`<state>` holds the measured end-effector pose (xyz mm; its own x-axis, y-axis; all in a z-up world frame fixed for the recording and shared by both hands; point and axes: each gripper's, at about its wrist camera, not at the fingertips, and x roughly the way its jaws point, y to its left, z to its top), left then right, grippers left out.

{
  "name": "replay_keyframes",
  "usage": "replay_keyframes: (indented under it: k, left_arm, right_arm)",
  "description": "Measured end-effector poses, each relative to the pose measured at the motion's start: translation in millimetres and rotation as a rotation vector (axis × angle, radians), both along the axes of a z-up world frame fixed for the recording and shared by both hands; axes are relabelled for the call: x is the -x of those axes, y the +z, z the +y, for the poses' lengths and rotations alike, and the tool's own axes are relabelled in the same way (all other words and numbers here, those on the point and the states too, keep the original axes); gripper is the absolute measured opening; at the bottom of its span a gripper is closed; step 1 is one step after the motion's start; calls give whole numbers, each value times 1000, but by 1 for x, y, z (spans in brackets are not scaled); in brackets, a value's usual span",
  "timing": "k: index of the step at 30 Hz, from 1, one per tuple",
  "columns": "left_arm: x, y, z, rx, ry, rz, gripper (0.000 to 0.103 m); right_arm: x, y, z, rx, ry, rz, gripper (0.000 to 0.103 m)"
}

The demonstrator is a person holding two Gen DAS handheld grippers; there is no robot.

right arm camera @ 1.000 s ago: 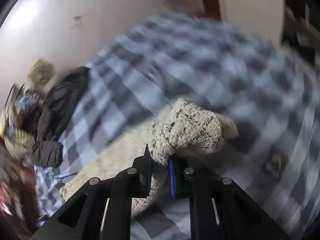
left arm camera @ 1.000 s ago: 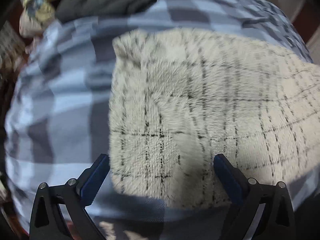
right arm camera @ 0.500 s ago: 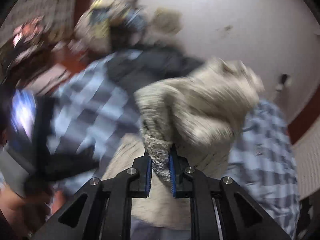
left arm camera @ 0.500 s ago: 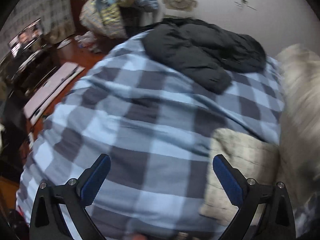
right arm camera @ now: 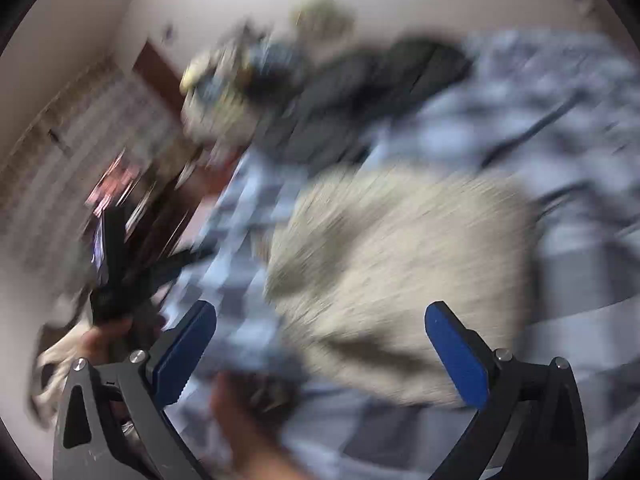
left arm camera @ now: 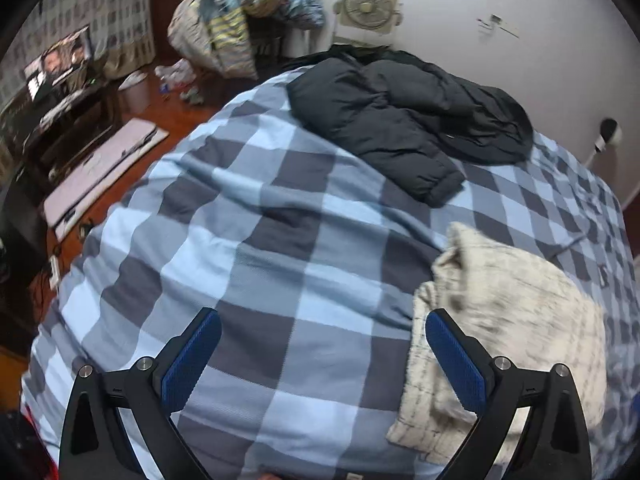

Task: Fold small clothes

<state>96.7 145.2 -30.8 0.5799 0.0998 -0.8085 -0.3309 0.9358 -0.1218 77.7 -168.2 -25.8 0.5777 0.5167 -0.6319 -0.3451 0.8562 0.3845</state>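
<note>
1. Since half a second ago, my right tongs (right arm camera: 320, 344) have let go of the cream fleece garment (left arm camera: 508, 320); they were clamped on its edge and now stand spread wide with nothing between the blue pads (right arm camera: 456, 360).
2. My left tongs (left arm camera: 320, 356) are released as well, splayed wide above the blue-and-grey checked duvet (left arm camera: 248, 240), just as they were before.
3. From the left wrist view, the garment lies in a rumpled heap on the bed, on the near right; its near-left edge sits just behind the right pad (left arm camera: 454, 360) of the left tongs, and I cannot tell whether they touch.
4. From the right wrist view, everything is smeared by motion, but the garment (right arm camera: 400, 264) shows as a pale mound on the duvet (right arm camera: 580, 280), between and beyond the two pads.
5. A black puffer jacket (left arm camera: 404, 120) lies on the far side of the bed, well apart from the garment.
6. Beyond the bed's far left corner a pile of mixed laundry (left arm camera: 236, 24) is heaped up, with a square box fan (left arm camera: 368, 8) just to its right against the white wall.
7. On the far left a television (left arm camera: 60, 64) stands on a dark stand above a reddish wooden floor.
8. At the near left of the right wrist view, a hand (right arm camera: 108, 344) grips a dark handle; it is too blurred for me to say more.
</note>
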Motion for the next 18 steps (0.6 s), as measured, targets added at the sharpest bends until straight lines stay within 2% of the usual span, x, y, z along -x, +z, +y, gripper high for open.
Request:
replay_keyframes:
  k: [1, 3, 5, 6, 10, 11, 13, 16, 18]
  left_arm:
    - [0, 0, -4, -14, -8, 0, 103]
    - [-2, -2, -8, -25, -20, 5, 103]
    - [-2, -3, -11, -23, -29, 8, 103]
    - [-3, -6, -13, -24, -33, 14, 103]
    - [-6, -12, -18, -34, -48, 32, 103]
    - [-7, -13, -19, -35, -51, 34, 103]
    - [-8, -14, -22, -35, -59, 37, 103]
    - [-6, -14, -24, -33, -67, 37, 103]
    - [-6, -14, -24, -31, -67, 36, 103]
  right_arm:
    - [7, 3, -4, 48, -27, -41, 102]
    - [6, -6, -6, 228, -102, -64, 102]
    - [-6, -33, 8, 452, -119, -5, 102]
    - [-12, -46, 16, 514, -107, 35, 102]
    - [-30, -81, 41, 580, -7, 151, 100]
    - [-29, -81, 45, 591, -13, 150, 88]
    - [-37, -90, 51, 656, -43, 161, 71]
    - [-41, -80, 32, 685, -31, 246, 71]
    - [-48, -89, 0, 611, -64, 395, 73]
